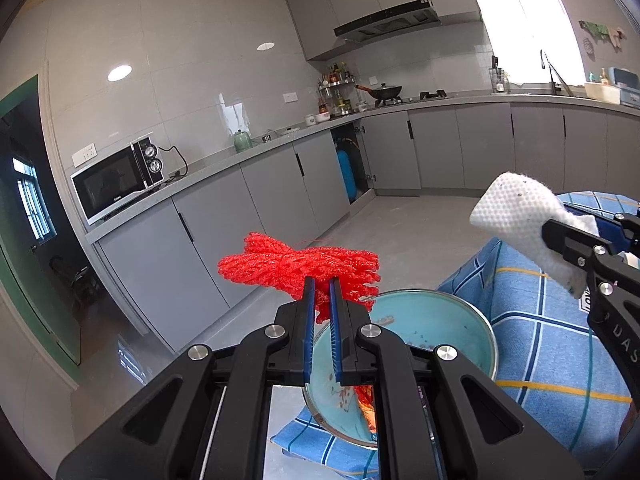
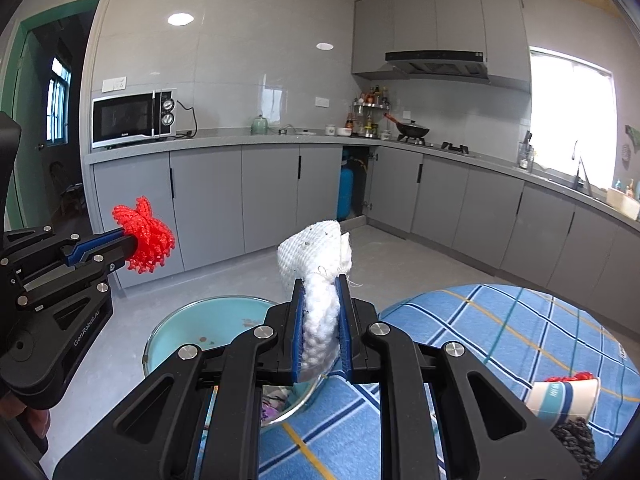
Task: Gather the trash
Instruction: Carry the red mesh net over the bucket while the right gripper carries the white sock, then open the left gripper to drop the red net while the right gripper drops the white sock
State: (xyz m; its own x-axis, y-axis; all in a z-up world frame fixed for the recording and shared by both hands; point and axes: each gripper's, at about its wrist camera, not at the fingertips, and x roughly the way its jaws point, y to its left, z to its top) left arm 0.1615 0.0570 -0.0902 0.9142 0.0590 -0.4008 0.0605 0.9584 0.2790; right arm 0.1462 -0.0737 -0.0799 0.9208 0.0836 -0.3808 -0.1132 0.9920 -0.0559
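My left gripper (image 1: 322,286) is shut on a bundle of red foam netting (image 1: 296,266) and holds it in the air above a light-blue enamel basin (image 1: 436,320). It also shows in the right wrist view (image 2: 130,242), with the red netting (image 2: 146,236) at its tips. My right gripper (image 2: 320,286) is shut on a wad of white foam netting (image 2: 316,252), held above the basin's (image 2: 204,324) right rim. In the left wrist view the white wad (image 1: 516,216) sits in the right gripper (image 1: 560,240). The basin holds some scraps.
The basin stands at the edge of a table with a blue plaid cloth (image 2: 500,320). A paper cup (image 2: 564,396) with red netting in it lies on the cloth at the right, beside a dark netted thing (image 2: 576,438). Grey kitchen cabinets (image 2: 260,192) stand beyond open floor.
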